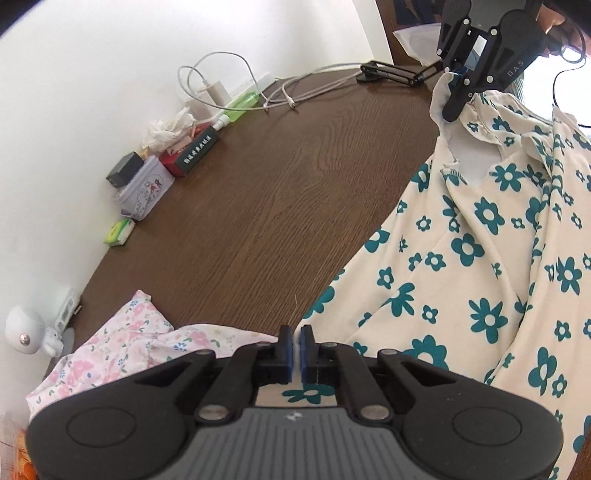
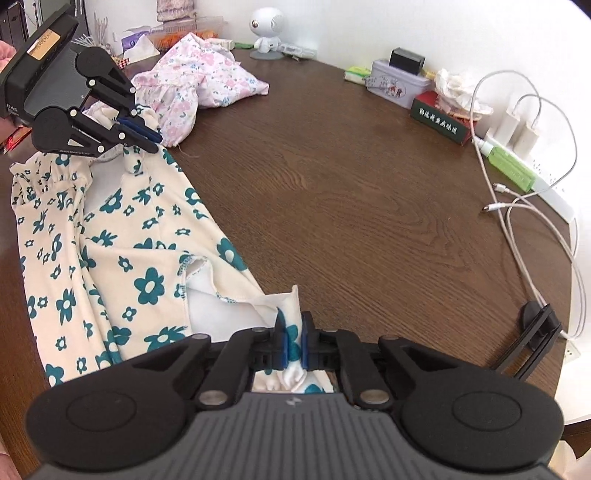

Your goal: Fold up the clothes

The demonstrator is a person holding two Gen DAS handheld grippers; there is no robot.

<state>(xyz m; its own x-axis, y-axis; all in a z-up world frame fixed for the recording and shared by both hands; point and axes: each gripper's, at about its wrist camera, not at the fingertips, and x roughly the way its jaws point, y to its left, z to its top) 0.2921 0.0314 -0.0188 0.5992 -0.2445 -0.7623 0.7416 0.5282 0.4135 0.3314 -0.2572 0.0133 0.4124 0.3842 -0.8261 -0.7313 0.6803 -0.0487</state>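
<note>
A cream garment with teal flowers lies along one side of the brown wooden table, its neckline facing up. My left gripper is shut on one shoulder corner, with a thin sliver of cloth between the pads. In the right wrist view the left gripper pinches that bunched corner at the upper left. My right gripper is shut on the other shoulder corner of the cream garment, raised slightly off the table. From the left wrist view the right gripper hangs at the top right.
A crumpled pink floral garment lies at the table's far side. Along the wall stand a lavender tin, a red and green box, white chargers with cables, a white round-headed figure and a black stand.
</note>
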